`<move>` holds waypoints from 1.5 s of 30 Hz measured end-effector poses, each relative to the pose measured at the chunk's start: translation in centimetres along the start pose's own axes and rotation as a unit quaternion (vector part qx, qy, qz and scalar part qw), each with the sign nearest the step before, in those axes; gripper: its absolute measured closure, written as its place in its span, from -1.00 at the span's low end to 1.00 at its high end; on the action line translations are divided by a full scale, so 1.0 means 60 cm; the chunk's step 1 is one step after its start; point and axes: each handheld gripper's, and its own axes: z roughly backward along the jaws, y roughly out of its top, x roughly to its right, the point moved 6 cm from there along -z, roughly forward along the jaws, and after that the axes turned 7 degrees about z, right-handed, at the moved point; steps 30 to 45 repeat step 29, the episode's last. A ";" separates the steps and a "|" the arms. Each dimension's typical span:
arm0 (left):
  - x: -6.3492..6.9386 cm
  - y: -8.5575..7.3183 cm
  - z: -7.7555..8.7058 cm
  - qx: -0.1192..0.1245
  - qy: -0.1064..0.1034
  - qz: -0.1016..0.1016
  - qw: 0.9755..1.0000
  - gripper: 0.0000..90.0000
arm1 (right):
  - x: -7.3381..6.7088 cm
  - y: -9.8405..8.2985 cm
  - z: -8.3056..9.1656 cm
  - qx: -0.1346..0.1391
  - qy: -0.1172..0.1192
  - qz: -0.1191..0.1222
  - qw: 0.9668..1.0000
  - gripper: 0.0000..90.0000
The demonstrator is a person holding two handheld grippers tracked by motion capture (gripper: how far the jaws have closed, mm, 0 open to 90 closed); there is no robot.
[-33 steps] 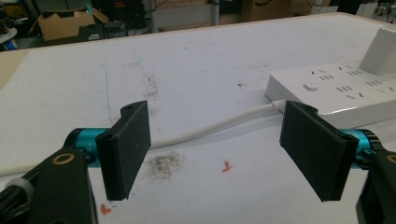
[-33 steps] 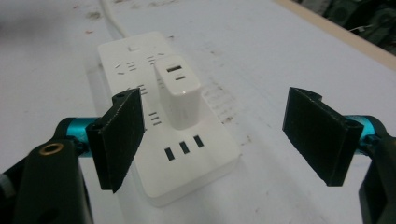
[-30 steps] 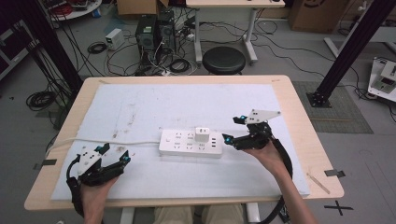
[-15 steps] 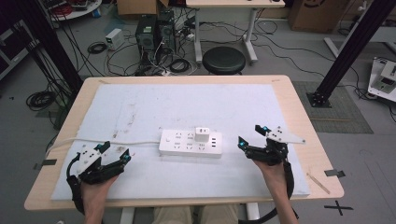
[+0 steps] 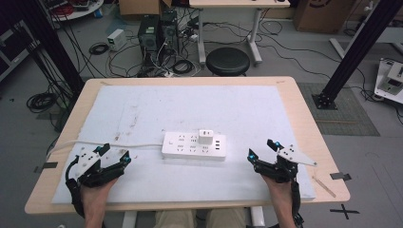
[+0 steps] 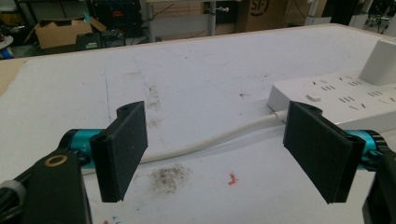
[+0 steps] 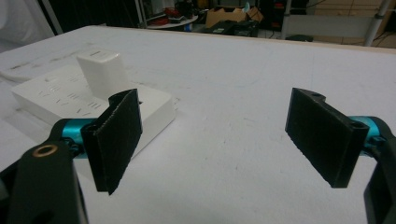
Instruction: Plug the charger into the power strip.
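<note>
A white power strip [image 5: 194, 146] lies in the middle of the white mat, with a white plug adapter [image 5: 206, 137] standing in one of its sockets. Its white cable [image 5: 109, 144] runs off to the left table edge. My left gripper [image 5: 113, 154] rests open near the front left of the mat, empty, with the cable [image 6: 205, 140] and the strip's end [image 6: 336, 93] beyond its jaws. My right gripper [image 5: 263, 150] is open and empty at the front right. The strip [image 7: 70, 100] and the adapter [image 7: 102, 72] sit to the left behind its left jaw.
The white mat [image 5: 190, 109] covers most of the wooden table [image 5: 304, 109]. Dirt smudges mark the mat [image 6: 170, 175]. A black stool [image 5: 228, 61], a computer tower [image 5: 148, 33] and floor cables lie beyond the far edge. A black frame post [image 5: 351, 52] stands at the right.
My right gripper has pulled back from beside the power strip toward the front right of the table, open. The left gripper has stayed put.
</note>
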 end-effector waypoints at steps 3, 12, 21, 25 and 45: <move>0.000 0.000 -0.002 0.002 0.001 0.003 1.000 -0.51 | 0.002 -0.002 0.000 -0.003 0.000 0.000 1.000 -0.57; 0.003 0.000 -0.004 0.000 0.000 0.000 1.000 -0.51 | 0.006 -0.006 0.000 -0.004 0.002 -0.005 1.000 -0.57; 0.003 -0.004 -0.008 -0.006 0.001 -0.001 1.000 -0.51 | 0.007 -0.015 -0.002 -0.008 0.005 -0.007 1.000 -0.57; -0.003 -0.006 -0.013 -0.014 0.012 0.001 1.000 -0.51 | 0.010 -0.017 -0.002 -0.011 0.002 -0.007 1.000 -0.57; -0.018 -0.006 -0.021 -0.018 0.017 0.009 1.000 -0.51 | 0.018 -0.019 -0.005 -0.015 -0.003 -0.009 1.000 -0.57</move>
